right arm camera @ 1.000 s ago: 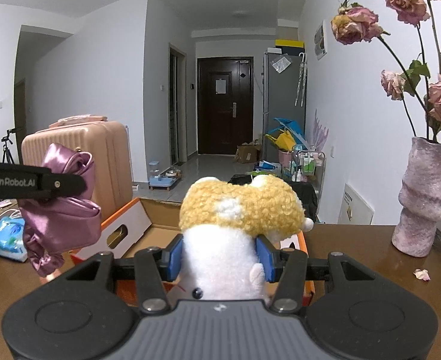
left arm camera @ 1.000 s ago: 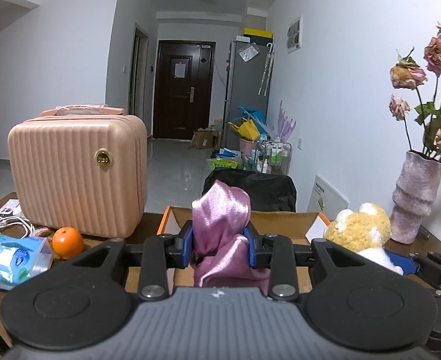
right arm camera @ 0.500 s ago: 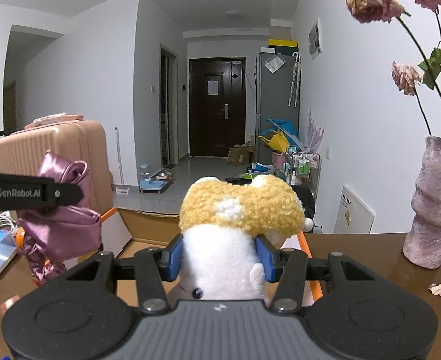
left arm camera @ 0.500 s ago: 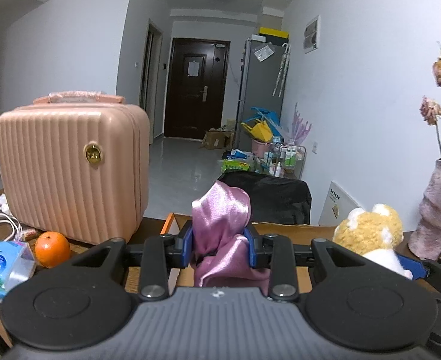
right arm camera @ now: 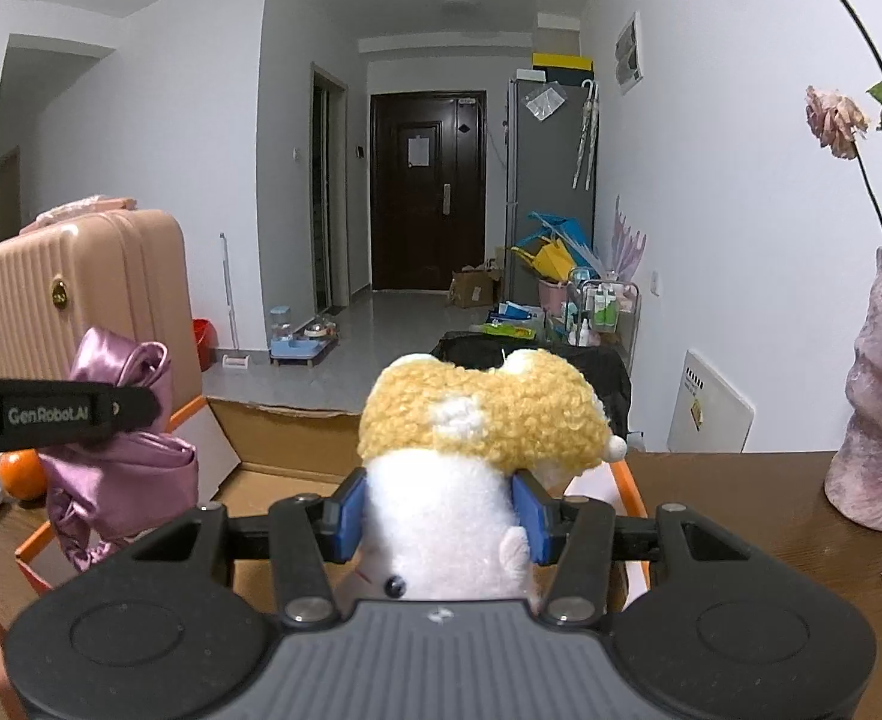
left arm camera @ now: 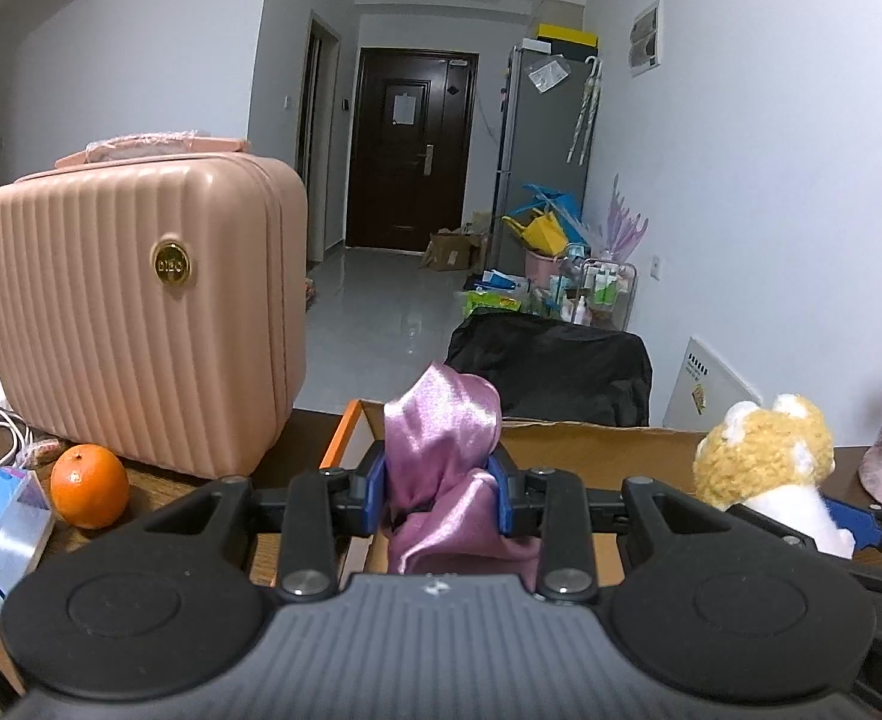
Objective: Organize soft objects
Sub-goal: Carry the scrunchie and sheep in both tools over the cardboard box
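wrist views level, facing hallway, sharing cardboard box (left arm camera: 591, 438)

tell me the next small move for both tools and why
Probably lower both a little further into the open cardboard box, then release. The left tool is shut on the shiny purple satin cloth and the right tool on the yellow-and-white plush toy, both held above the box's opening.

White walls (left arm camera: 741, 180), dark door (left arm camera: 411, 150) at hallway end, glossy grey floor (left arm camera: 375, 312), grey cabinet (right arm camera: 552, 180).
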`<state>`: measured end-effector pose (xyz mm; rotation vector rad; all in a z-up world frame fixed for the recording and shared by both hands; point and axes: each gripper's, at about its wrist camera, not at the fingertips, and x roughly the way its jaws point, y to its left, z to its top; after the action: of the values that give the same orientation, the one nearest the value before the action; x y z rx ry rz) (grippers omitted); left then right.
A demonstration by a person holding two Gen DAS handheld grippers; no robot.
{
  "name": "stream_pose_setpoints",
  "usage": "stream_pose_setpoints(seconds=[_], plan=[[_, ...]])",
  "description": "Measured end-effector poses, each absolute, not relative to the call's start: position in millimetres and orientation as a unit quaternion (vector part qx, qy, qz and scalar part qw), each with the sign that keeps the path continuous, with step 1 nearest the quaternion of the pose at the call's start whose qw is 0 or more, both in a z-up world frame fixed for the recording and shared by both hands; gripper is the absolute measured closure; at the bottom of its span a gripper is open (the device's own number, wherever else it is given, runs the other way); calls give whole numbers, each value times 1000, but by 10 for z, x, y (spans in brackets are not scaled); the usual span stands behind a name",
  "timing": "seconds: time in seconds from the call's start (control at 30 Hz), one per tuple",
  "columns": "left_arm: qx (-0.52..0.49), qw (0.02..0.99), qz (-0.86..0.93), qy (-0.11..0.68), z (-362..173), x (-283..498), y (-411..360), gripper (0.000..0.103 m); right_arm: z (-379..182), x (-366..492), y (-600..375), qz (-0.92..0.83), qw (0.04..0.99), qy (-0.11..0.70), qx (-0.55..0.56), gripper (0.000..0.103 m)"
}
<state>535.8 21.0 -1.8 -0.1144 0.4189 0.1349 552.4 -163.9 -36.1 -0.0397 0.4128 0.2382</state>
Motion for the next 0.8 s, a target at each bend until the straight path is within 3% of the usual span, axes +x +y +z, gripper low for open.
stream_pose_setpoints(seconds=[0.17,0.23,0.3,0.4,0.43,0.47,0.8], plan=[[-58,973,62,216,-68,5402,224,59,-379,5561,-1643,120,969,216,-16,49],[-58,973,61,217,-82,5400,232,43,-373,5560,-1657,112,970,214,-14,45],[-58,973,68,212,-78,5374,237,27,-370,5559,-1684,107,971,214,-11,23],[-54,975,75,201,-47,5331,243,3,-363,5537,-1727,98,973,210,-6,8],[-54,976,78,197,-33,5316,246,0,-355,5533,-1742,95,973,209,-4,4],[-52,977,80,191,-22,5293,242,0,-345,5527,-1756,91,974,208,-1,0],[-47,978,76,191,1,5266,209,0,-317,5473,-1778,83,975,205,-2,0]])
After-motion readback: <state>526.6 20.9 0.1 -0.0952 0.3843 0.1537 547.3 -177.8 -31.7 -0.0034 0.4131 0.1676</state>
